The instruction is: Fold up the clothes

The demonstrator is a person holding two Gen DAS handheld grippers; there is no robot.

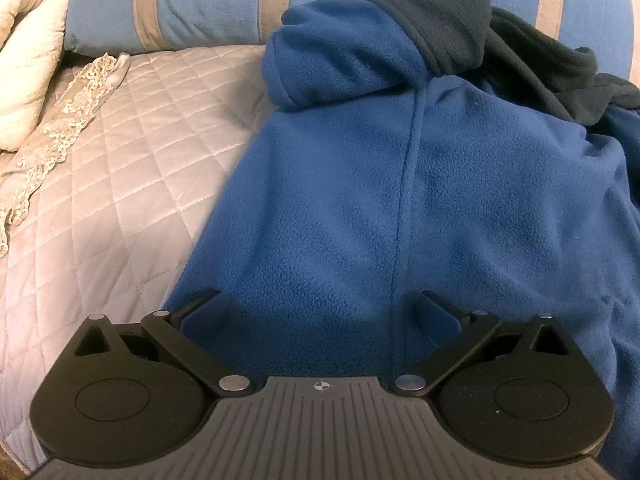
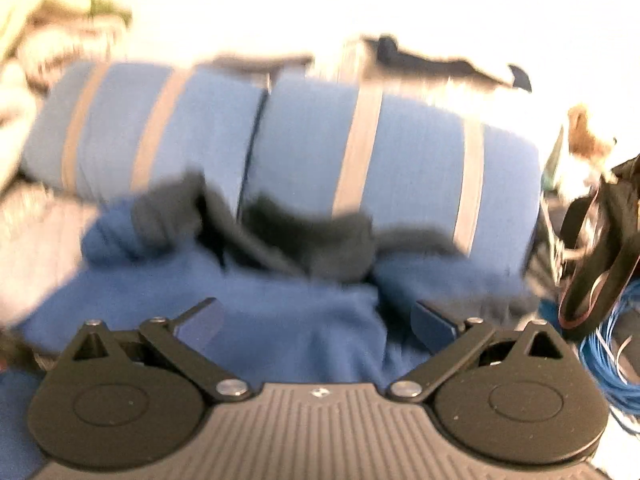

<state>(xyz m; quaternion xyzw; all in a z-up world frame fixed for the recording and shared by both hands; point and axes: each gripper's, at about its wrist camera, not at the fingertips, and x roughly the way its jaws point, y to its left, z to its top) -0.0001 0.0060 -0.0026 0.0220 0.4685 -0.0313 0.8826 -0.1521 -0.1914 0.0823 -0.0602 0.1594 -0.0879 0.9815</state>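
Because the blue fleece jacket lies spread on the bed's quilt just below the striped pillows, left gripper and right gripper hover over it, jaws apart, ready to pinch fabric

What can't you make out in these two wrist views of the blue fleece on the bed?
- Blue fleece garment with dark navy trim: lower hem hidden behind the left gripper body; right side cut off by the frame edge in the left wrist view.
- Right wrist view: motion blur smears the fleece folds and the blue striped pillows.
- Right gripper: whether its open fingers touch fabric is unclear.
- Background: overexposed white.
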